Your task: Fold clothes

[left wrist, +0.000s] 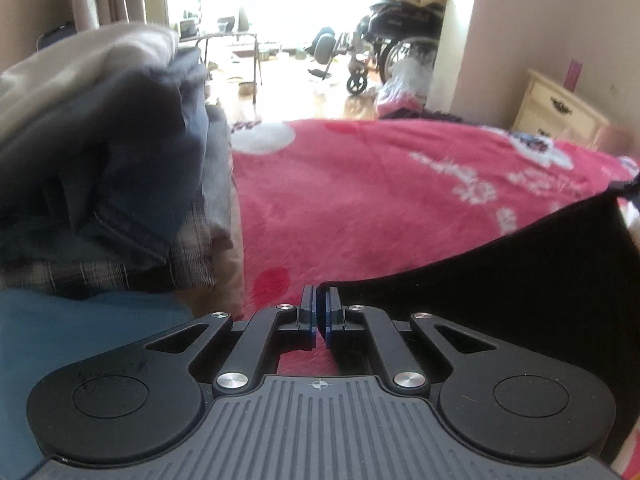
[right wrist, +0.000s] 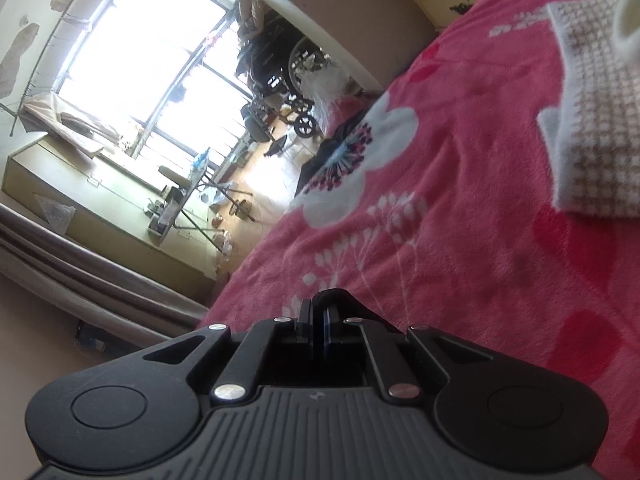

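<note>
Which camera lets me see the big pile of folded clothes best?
The left wrist view. The pile of folded clothes fills its left side, showing cream, dark blue and plaid layers stacked up. The right wrist view doesn't show that pile, only the red blanket and a checked cloth.

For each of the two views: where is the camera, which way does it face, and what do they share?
Left wrist: behind the left tongs, level, facing across the red blanket toward the bright window; they pinch a black garment, clothes pile on their left.
Right wrist: behind the right tongs, rolled sideways, low over the blanket; dark cloth at their tips.
Shared: blanket, wheelchair, cream nightstand.
</note>
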Tool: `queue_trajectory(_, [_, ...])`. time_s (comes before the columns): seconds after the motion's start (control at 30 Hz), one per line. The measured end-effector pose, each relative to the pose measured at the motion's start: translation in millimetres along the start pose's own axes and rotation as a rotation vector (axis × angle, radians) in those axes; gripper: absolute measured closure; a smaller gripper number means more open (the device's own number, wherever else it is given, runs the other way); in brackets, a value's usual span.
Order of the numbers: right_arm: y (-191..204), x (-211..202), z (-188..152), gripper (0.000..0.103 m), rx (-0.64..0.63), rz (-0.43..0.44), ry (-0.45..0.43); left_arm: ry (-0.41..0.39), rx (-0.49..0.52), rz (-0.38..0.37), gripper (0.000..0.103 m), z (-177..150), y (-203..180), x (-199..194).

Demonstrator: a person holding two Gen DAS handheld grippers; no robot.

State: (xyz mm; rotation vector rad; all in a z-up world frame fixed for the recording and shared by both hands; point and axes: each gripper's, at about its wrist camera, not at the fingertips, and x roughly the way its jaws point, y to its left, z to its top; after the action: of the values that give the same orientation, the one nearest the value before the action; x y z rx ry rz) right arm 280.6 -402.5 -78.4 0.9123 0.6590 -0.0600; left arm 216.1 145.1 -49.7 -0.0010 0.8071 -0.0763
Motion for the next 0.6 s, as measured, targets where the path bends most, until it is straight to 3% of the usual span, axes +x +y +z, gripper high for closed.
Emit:
queue_trajectory(0.13, [-8,26,-5,0.098,0.007,-0.036,0.041,0.056,0.013,0.020,0.100,-6,-2,21])
queue_trajectory(0.2, [-15,40,-6,0.092,0.023,-0.069,0.080,0.096,0.003,0.017,0.097,-9,-2,31])
queue_trajectory(0.23, [-21,46,-6,0.087,0.041,-0.087,0.108,0.105,-0.009,0.028,0.092,-11,-2,34])
queue_trajectory(0.27, [-27,51,-5,0.073,0.069,-0.093,0.138,0.106,-0.025,0.033,0.086,-13,-2,36])
queue_trajectory(0.3, [-30,49,-3,0.067,0.089,-0.081,0.135,0.100,-0.039,0.032,0.084,-13,-1,34])
queue_trajectory(0.4, [-37,33,7,0.065,0.122,-0.027,0.098,0.080,-0.069,0.020,0.075,-13,2,25])
queue_trajectory(0.6, [-39,-34,29,0.064,0.017,0.007,0.035,0.054,-0.082,-0.032,0.066,-9,-3,-12])
